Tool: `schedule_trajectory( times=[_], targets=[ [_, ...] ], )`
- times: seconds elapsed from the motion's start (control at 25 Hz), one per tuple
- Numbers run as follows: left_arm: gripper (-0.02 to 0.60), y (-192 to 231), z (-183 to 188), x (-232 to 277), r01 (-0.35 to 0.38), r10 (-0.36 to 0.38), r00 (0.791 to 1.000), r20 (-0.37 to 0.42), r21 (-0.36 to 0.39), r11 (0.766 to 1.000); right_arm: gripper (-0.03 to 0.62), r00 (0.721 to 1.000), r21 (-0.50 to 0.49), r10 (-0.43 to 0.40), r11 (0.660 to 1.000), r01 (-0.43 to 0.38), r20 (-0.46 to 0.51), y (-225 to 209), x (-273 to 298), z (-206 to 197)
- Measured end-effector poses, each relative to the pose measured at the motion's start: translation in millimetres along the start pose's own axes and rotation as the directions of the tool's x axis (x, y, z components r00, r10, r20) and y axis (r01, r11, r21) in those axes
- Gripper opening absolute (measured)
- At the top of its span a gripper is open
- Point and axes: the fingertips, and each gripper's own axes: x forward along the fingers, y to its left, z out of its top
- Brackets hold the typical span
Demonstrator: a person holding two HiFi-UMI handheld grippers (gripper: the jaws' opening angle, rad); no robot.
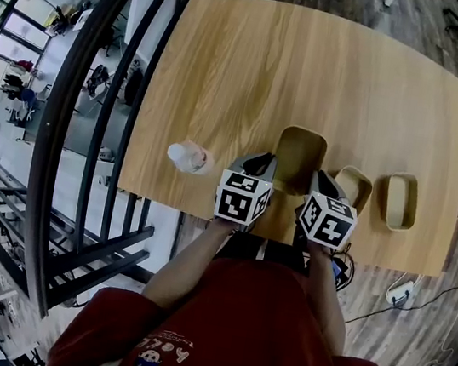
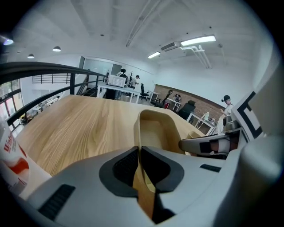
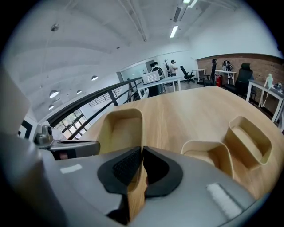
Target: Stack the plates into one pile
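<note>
- Two hand-held grippers clamp one plate: the left gripper (image 2: 140,167) has its jaws pinched on the thin near-left rim of the large wooden plate (image 1: 300,153), and the right gripper (image 3: 142,167) is pinched on the near-right rim of the same plate.
- The large plate lies straight ahead of both grippers. Its long axis runs away from the person, in line with the way the jaws point, over the wooden table (image 1: 257,62).
- Whether its far end is clear of the table cannot be told.
- The middle plate (image 1: 356,186) sits just to the right of the right gripper, close beside the held plate. The far plate (image 1: 401,201) rests further right, a little apart from it.
- Both loose plates lie on the right gripper's side, so any move to join them likely goes rightward, with the right hand leading and the left following across.
- A plastic bottle (image 1: 187,156) stands to the left of the left gripper, out of that path.
</note>
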Motion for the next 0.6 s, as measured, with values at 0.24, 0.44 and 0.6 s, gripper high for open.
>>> schedule_trajectory(
  times=[0.24, 0.44, 0.6],
  targets=[
    [0.031, -33, 26, 1, 0.058, -0.06, 0.997, 0.042, 0.048, 0.997, 0.032, 0.995, 0.011, -0.041, 0.999, 0.04, 0.088, -20, -28, 26],
    [0.032, -71, 33, 12, 0.13, -0.135, 0.99, 0.034, 0.104, 0.986, 0.031, 0.984, 0.056, -0.11, 0.993, 0.104, 0.136, -50, -56, 31],
    [0.032, -111, 30, 30, 0.197, -0.199, 0.98, -0.006, 0.153, 0.968, 0.031, 0.973, 0.116, -0.182, 0.979, 0.166, 0.144, -88, -76, 25]
  ],
)
